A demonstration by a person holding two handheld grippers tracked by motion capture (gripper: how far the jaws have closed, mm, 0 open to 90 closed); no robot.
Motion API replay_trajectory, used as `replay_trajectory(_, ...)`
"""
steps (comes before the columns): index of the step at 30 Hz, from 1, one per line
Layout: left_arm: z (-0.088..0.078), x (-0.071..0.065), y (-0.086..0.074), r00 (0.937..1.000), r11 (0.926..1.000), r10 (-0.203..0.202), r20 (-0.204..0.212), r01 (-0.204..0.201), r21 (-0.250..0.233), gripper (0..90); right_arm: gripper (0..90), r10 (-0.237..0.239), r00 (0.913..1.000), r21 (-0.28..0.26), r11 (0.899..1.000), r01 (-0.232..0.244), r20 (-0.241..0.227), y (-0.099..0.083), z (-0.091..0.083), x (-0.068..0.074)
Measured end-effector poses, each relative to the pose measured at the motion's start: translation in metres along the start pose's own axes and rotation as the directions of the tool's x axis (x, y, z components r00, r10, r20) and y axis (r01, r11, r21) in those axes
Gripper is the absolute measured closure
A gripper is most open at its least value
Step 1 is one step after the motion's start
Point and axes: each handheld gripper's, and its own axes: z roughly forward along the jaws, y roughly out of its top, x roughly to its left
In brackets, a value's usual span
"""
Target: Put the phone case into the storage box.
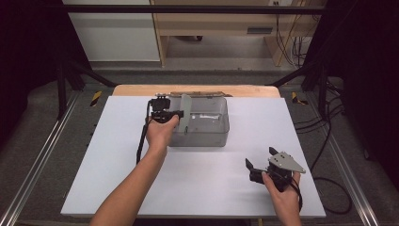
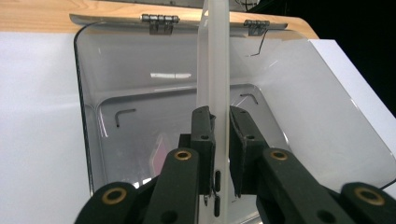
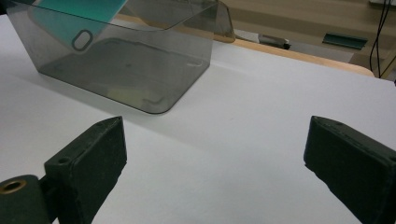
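On a white table (image 1: 197,188), a clear smoky plastic box (image 1: 207,129) stands toward the far side, its hinged lid folded back against the wooden edge behind it. The left gripper (image 1: 175,113) reaches over the box's left part with its jaws clamped on a thin frosted plastic panel (image 1: 185,113) that stands on edge, partly inside the box.

The high view gives the layout: the left hand (image 1: 160,133) sits at the near-left wall of the box, while the right gripper (image 1: 259,160) rests well apart from it, near the table's near-right corner, held in the right hand (image 1: 282,190).

The left gripper view shows the grip itself, with both black pads pressed flat on either side of the panel (image 2: 214,70). It also shows the two metal hinges (image 2: 161,21) at the far rim and a small bent hex key (image 2: 122,115) lying on the box floor to the left of the panel.

The right gripper view looks across bare table toward the box (image 3: 140,79) from low down, its jaws standing wide apart with nothing between them. It shows a greenish sheet (image 3: 70,16) with an oval slot leaning in the box.
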Motion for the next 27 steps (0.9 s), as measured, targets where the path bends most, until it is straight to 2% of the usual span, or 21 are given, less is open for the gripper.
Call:
replay_trajectory(15, 0.019, 0.006, -0.002, 0.9999, 0.9939, -0.006, -0.014, 0.008, 0.110, 81.1, 5.9, 0.013, 0.9998, 0.028, 1.000, -0.012, -0.018, -0.001, 0.004, 0.001)
replay_trajectory(18, 0.022, 0.006, -0.001, 0.9999, 0.9932, -0.009, -0.013, 0.011, 0.116, 81.0, 5.9, 0.011, 0.9997, 0.032, 0.999, -0.011, -0.019, -0.002, 0.004, 0.001)
replay_trajectory(23, 0.026, 0.005, 0.001, 0.9995, 0.9935, 0.009, -0.030, -0.005, 0.113, 80.9, 5.9, 0.010, 0.9997, 0.037, 0.999, -0.009, -0.021, -0.002, 0.005, 0.001)
replay_trajectory(27, 0.030, 0.001, -0.001, 0.9976, 0.9949, 0.054, -0.045, -0.050, 0.088, 80.7, 5.9, 0.008, 0.9998, 0.038, 0.999, -0.008, -0.020, -0.002, 0.005, 0.001)
